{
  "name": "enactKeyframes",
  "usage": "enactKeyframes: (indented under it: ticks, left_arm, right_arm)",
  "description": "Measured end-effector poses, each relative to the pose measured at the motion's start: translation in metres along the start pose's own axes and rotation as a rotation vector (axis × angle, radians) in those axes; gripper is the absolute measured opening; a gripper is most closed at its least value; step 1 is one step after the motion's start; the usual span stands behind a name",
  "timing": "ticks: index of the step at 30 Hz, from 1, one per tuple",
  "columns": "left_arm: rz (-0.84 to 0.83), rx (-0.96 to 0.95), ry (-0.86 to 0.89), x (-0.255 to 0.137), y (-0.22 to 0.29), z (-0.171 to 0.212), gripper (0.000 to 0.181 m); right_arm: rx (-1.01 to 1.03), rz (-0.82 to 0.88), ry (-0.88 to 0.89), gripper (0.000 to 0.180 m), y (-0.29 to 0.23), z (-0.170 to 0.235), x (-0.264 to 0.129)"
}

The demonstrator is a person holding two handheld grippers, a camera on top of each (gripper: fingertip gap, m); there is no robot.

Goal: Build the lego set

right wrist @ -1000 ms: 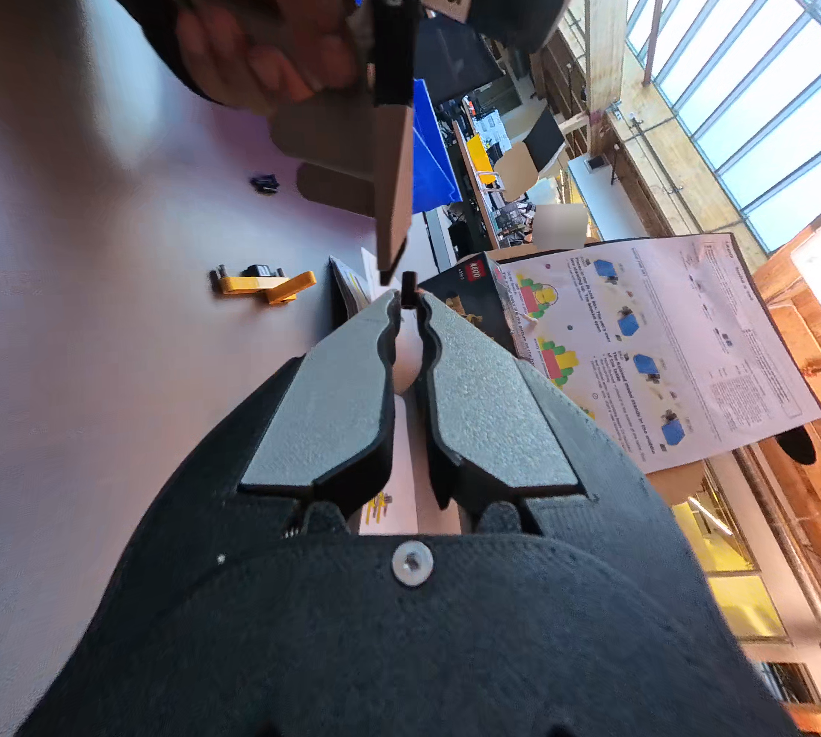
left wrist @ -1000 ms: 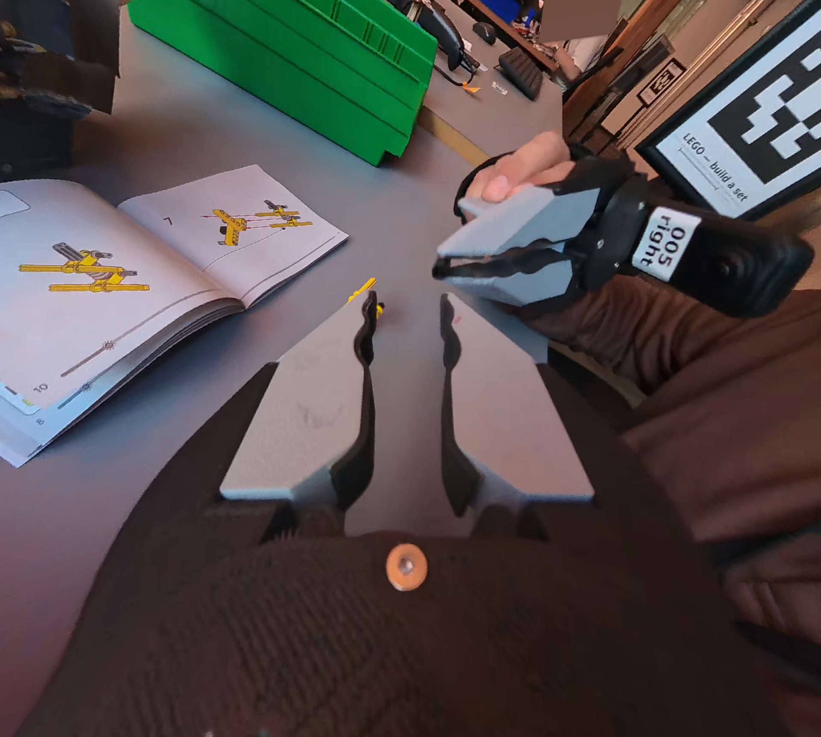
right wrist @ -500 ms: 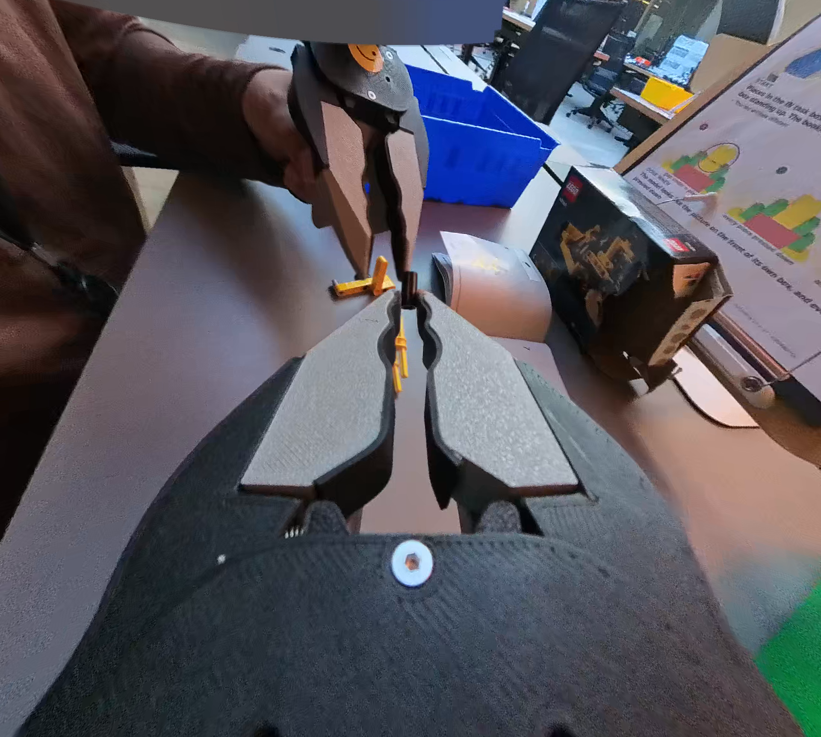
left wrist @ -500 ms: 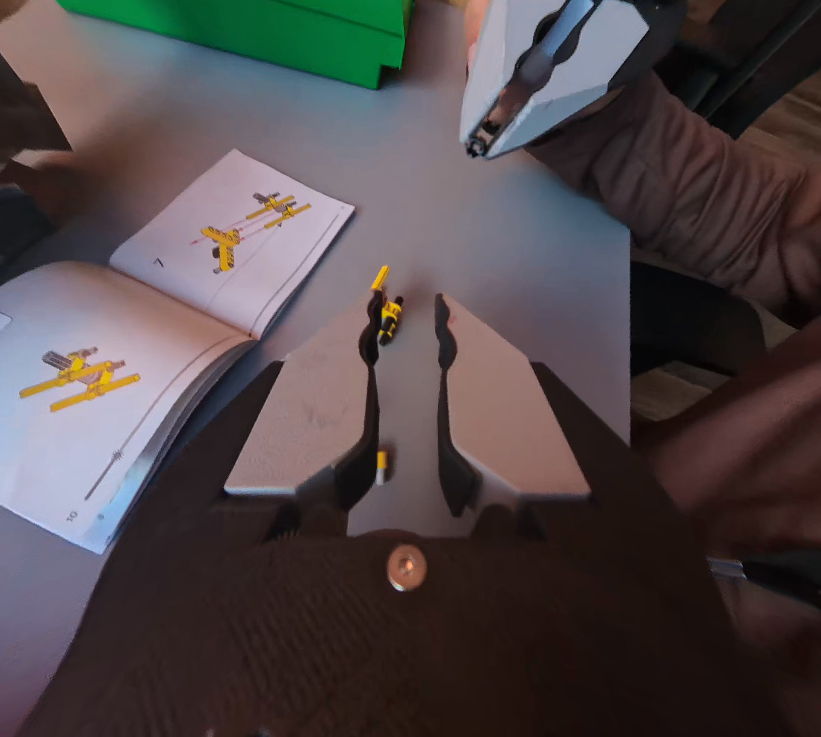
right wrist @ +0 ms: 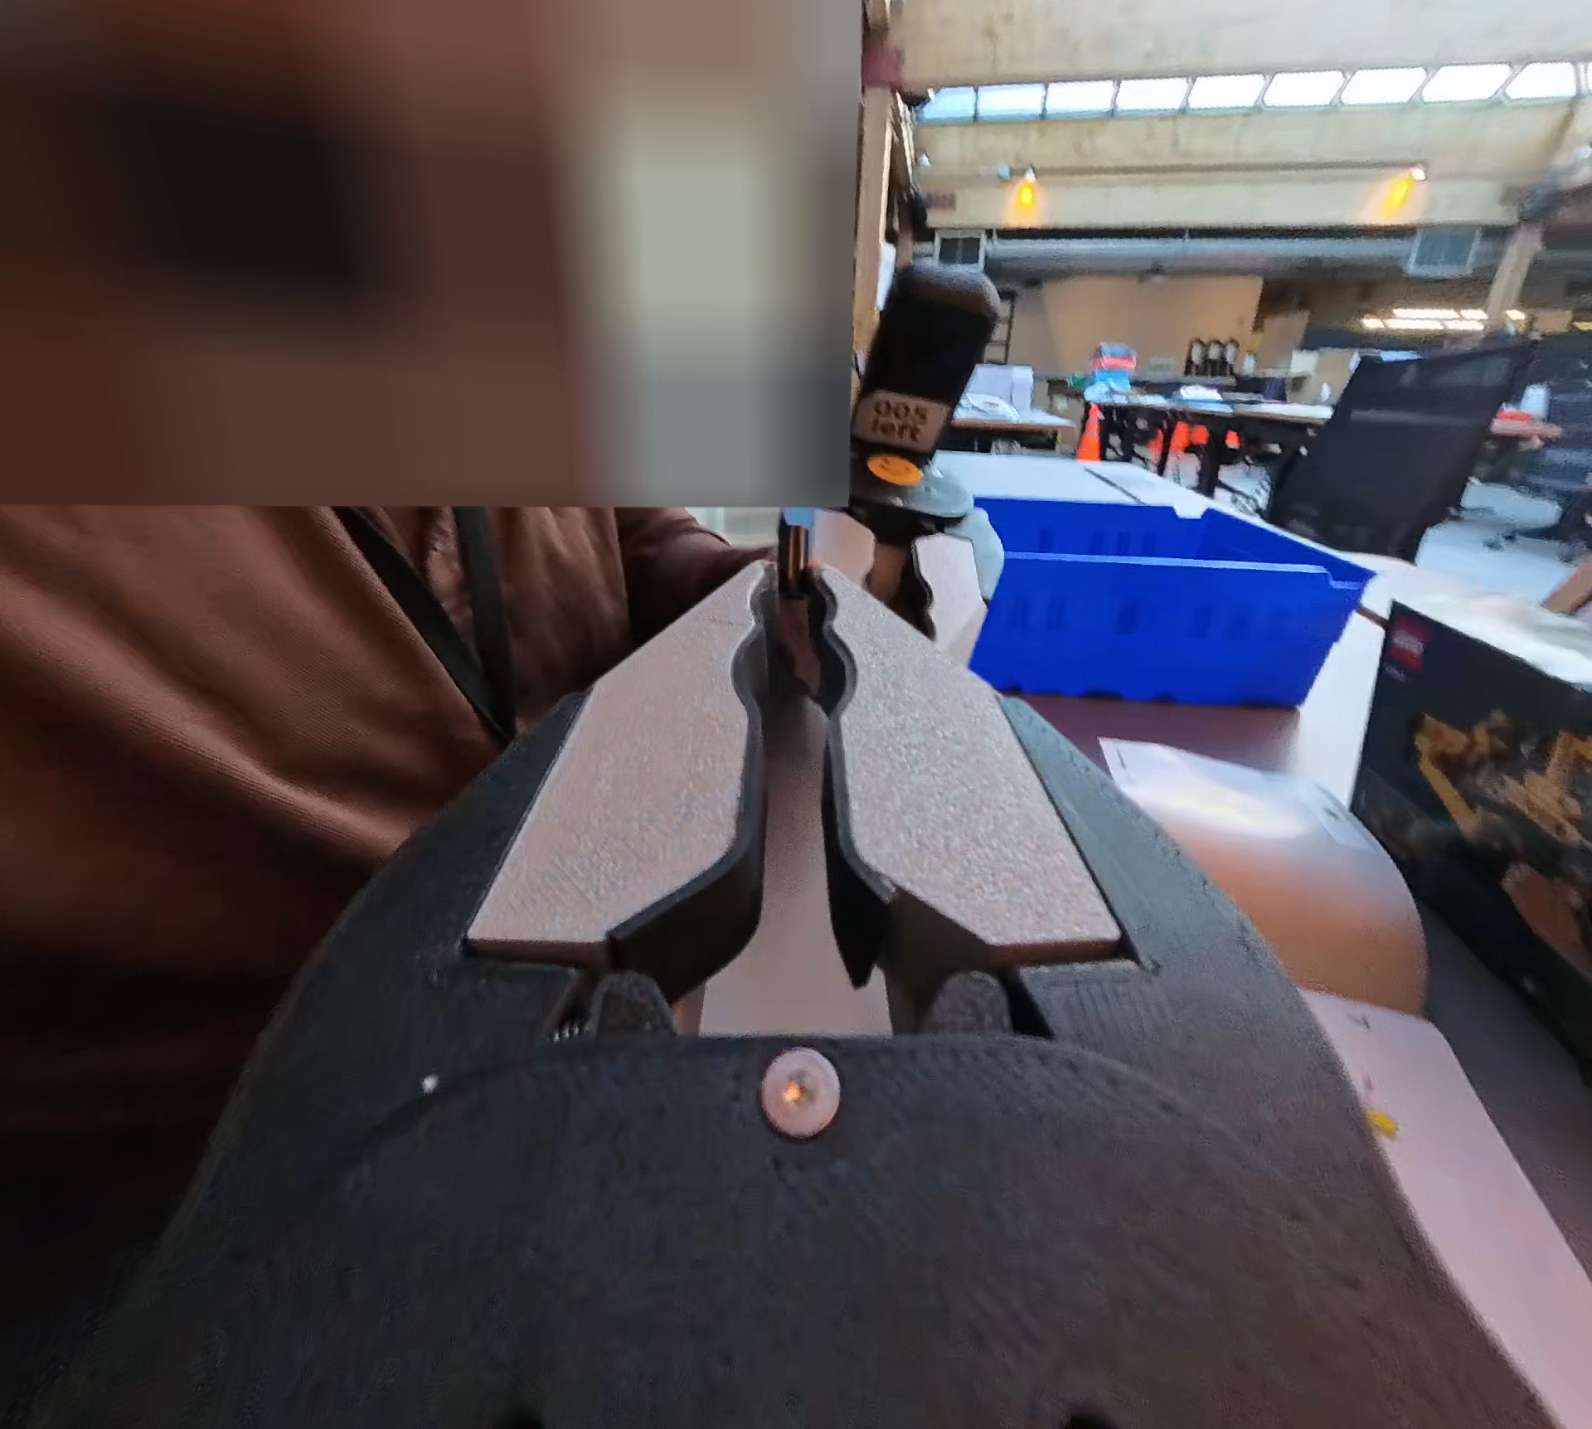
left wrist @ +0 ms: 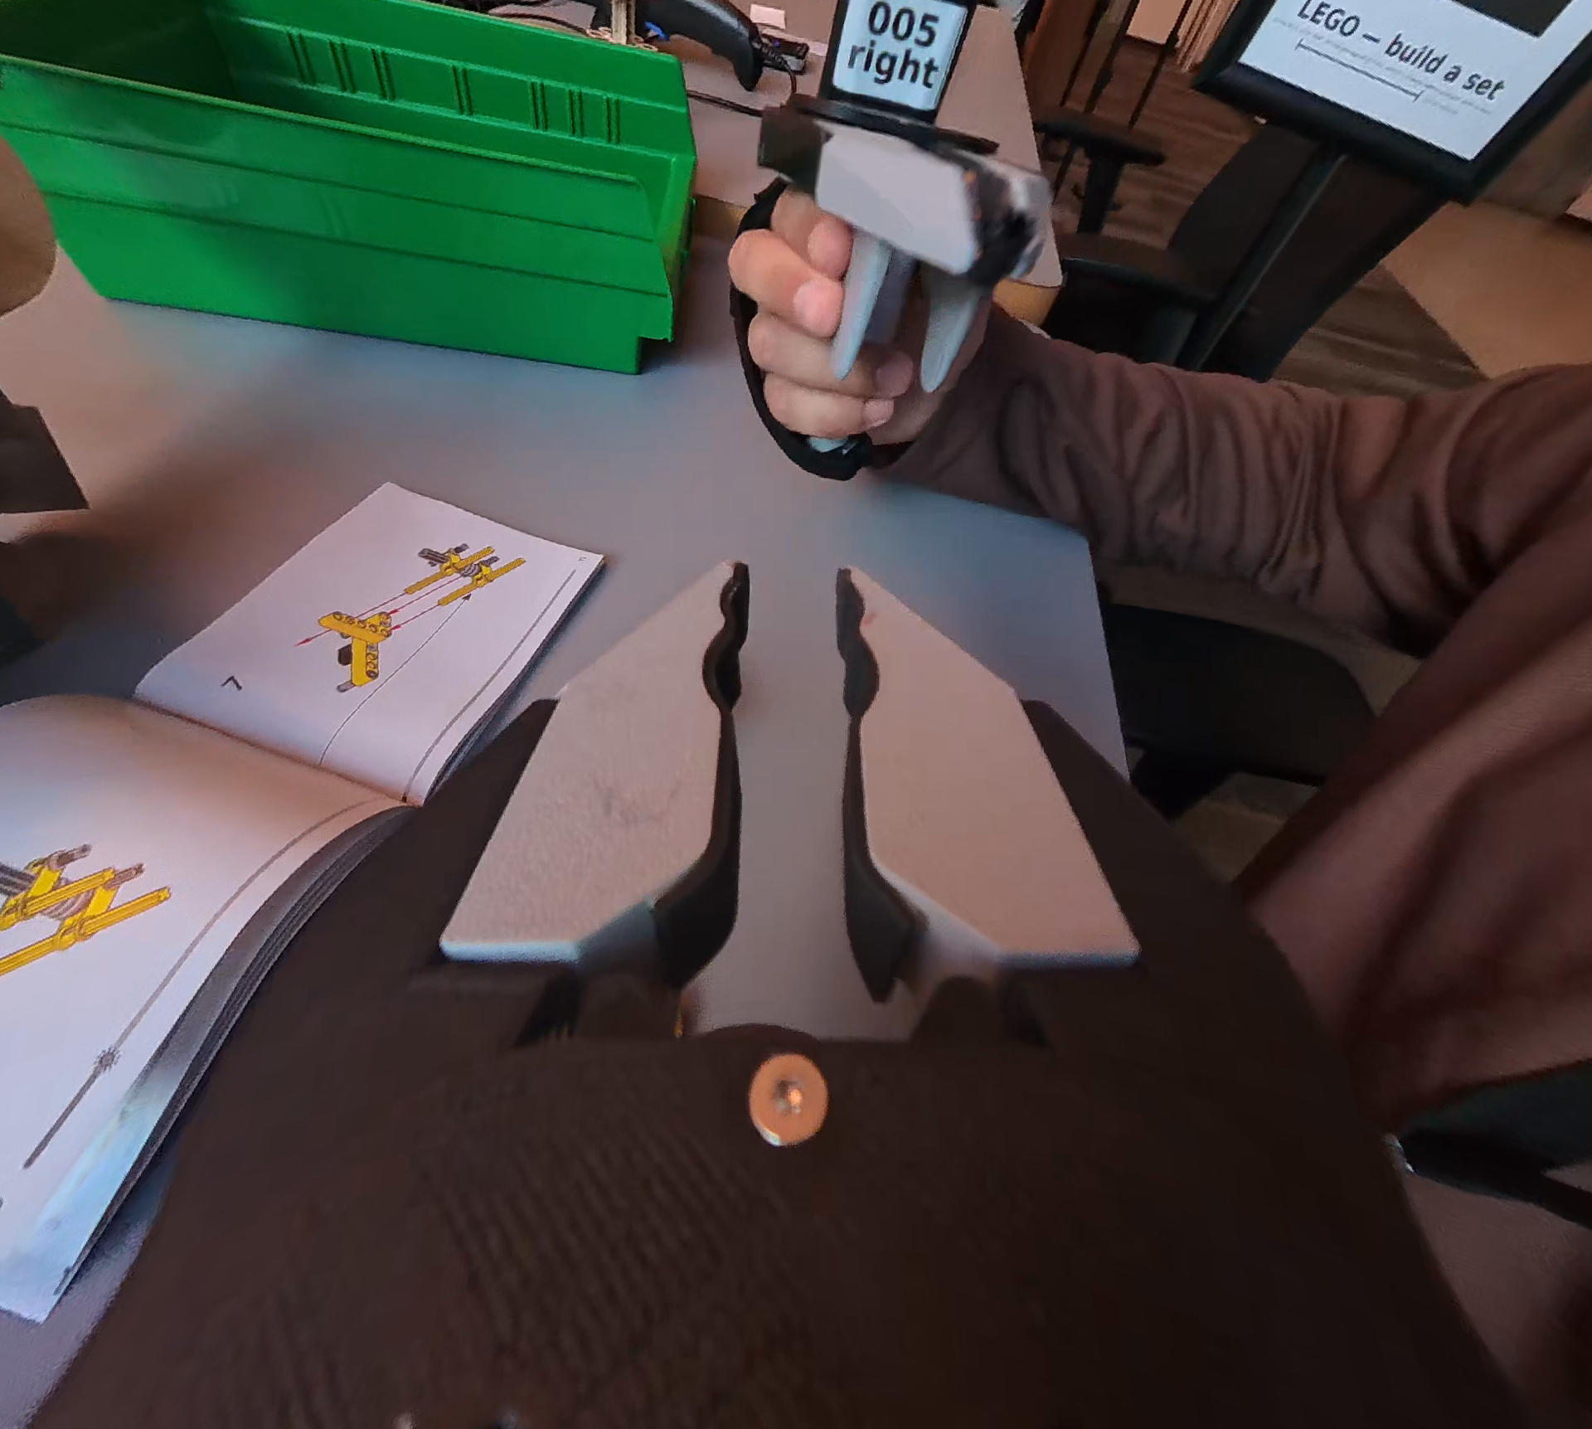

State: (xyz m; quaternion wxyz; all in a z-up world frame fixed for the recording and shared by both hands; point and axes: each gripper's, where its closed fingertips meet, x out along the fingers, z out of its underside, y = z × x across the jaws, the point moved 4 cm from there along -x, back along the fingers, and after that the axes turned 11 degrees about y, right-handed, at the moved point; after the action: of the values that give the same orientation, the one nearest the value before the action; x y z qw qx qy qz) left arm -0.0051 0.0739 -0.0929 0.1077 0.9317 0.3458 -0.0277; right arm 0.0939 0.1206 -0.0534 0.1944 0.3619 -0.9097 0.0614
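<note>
Gripper work first: our left gripper is released, its jaws apart with nothing between them, hanging over a bare patch of grey worktop. Our right gripper is clenched on a small dark peg that pokes out just past its fingertips. In the left wrist view that same right gripper points downward, held in a hand above the worktop, and the peg is hidden there.

Just left of the left gripper lies the open instruction booklet, flat on the worktop and showing yellow assemblies. Behind it stands a green bin. In the right wrist view we see a blue bin farther off and the dark set box at the right edge. The yellow part-built model shows in neither view, so we cannot say where it sits.

We judge the peg light, stiff and smooth, so it could twist or pop out under a loose pinch. It seems best held across its middle, leaving one end free to press into a hole. Any yellow beams would likely be rigid too, and best taken by their long flat sides.
</note>
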Motion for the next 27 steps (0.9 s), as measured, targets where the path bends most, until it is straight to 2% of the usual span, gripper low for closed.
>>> enactKeyframes:
  ticks: [3, 9, 12, 16, 18, 19, 20, 27]
  left_arm:
    - [0.022, -0.024, 0.001, 0.000, 0.004, 0.000, 0.018]
    - [0.059, 0.023, 0.036, -0.001, 0.017, -0.007, 0.020]
    - [0.079, 0.066, 0.062, -0.002, 0.024, -0.011, 0.020]
    - [0.064, 0.130, 0.013, -0.001, 0.023, -0.004, 0.019]
    - [0.061, 0.160, -0.003, -0.001, 0.024, -0.001, 0.012]
    - [0.064, 0.179, -0.022, 0.000, 0.024, 0.002, 0.002]
    - [0.060, 0.197, -0.041, 0.000, 0.023, 0.005, 0.001]
    - [0.056, 0.264, -0.078, 0.003, 0.025, 0.012, 0.008]
  right_arm:
    - [0.016, -0.029, 0.034, 0.004, -0.003, -0.004, 0.003]
    - [0.061, -0.033, -0.081, 0.004, -0.002, 0.017, 0.013]
    - [0.106, 0.000, -0.186, 0.004, 0.003, 0.032, 0.015]
    - [0.158, 0.046, -0.341, 0.004, 0.008, 0.055, 0.016]
    - [0.177, 0.040, -0.381, 0.004, 0.006, 0.061, 0.016]
    - [0.183, 0.043, -0.391, 0.004, 0.006, 0.063, 0.017]
    - [0.183, 0.056, -0.399, 0.004, 0.007, 0.063, 0.016]
    - [0.232, 0.075, -0.412, 0.004, 0.009, 0.064, 0.010]
